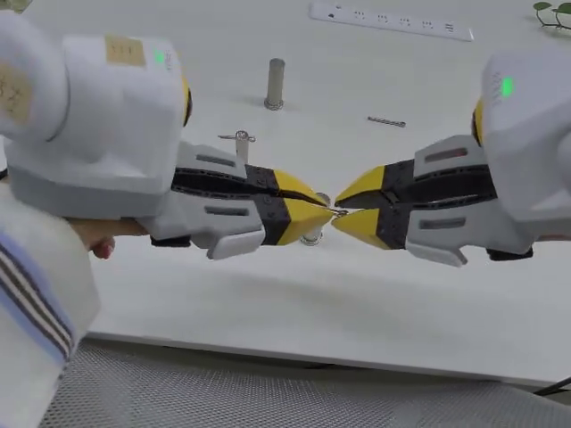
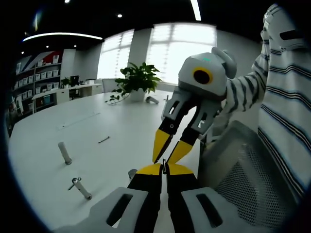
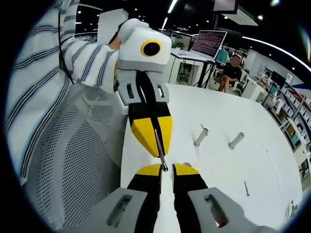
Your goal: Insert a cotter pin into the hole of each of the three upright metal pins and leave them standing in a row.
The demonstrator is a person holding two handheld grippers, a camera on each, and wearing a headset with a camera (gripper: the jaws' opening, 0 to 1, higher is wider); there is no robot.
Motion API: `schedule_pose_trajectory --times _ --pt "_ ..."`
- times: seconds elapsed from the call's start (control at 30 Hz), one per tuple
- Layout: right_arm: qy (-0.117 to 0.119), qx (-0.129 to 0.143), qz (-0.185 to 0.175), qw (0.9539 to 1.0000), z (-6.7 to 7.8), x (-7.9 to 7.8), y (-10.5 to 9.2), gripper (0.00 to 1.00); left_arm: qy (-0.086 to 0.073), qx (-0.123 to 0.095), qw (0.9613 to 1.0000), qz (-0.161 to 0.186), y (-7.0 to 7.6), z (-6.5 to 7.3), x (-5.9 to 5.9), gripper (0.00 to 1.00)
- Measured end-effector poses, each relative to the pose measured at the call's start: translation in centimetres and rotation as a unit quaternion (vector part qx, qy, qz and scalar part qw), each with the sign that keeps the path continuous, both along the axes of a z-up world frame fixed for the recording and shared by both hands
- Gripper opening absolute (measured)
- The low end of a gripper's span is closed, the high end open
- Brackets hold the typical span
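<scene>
The left gripper (image 2: 164,168) has its jaws clenched on a thin cotter pin (image 3: 159,145). The right gripper (image 3: 167,170) meets it tip to tip, its jaws close around the pin's other end, though I cannot tell whether they pinch it. They hold it just above the nearest metal pin (image 1: 311,238), which the jaws mostly hide, so this second fitting looks under way but not done. Behind it, the middle metal pin (image 1: 242,147) stands upright with a fitted cotter pin (image 1: 237,136) across its top, so one of three is finished. The far metal pin (image 1: 275,83), a plain grey cylinder on a wider foot, is still bare. A spare cotter pin (image 1: 385,121) lies flat on the white worktop (image 1: 268,303) to its right, likely meant for it
</scene>
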State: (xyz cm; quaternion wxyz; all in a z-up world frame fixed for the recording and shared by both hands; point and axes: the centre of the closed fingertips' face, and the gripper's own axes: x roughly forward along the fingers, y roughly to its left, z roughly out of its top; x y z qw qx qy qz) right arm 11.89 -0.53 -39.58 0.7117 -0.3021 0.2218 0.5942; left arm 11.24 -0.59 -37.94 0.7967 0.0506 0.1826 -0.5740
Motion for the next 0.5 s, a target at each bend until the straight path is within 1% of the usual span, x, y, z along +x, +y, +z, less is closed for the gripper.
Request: schedule_pose_trajectory --times 0.17,0.23,0.4,0.5 --pt "0.010 -0.004 0.009 0.9999 -0.3 -0.6 0.1 0.00 -0.011 0.016 0.9997 -0.013 0.2 -0.5 -0.3 0.00" --pt "0.012 -0.005 0.011 0.9998 -0.2 -0.8 0.3 0.00 -0.014 0.021 0.9996 -0.016 -0.4 -0.3 -0.9 0.00" --pt "0.014 -0.011 0.022 0.9996 -0.3 -1.2 0.3 0.00 -0.018 0.036 0.9989 -0.024 -0.8 -0.6 -1.5 0.00" --pt "0.012 -0.017 0.029 0.9994 -0.3 -1.5 0.2 0.00 -0.016 0.039 0.9987 -0.029 -0.9 -0.5 -1.6 0.00"
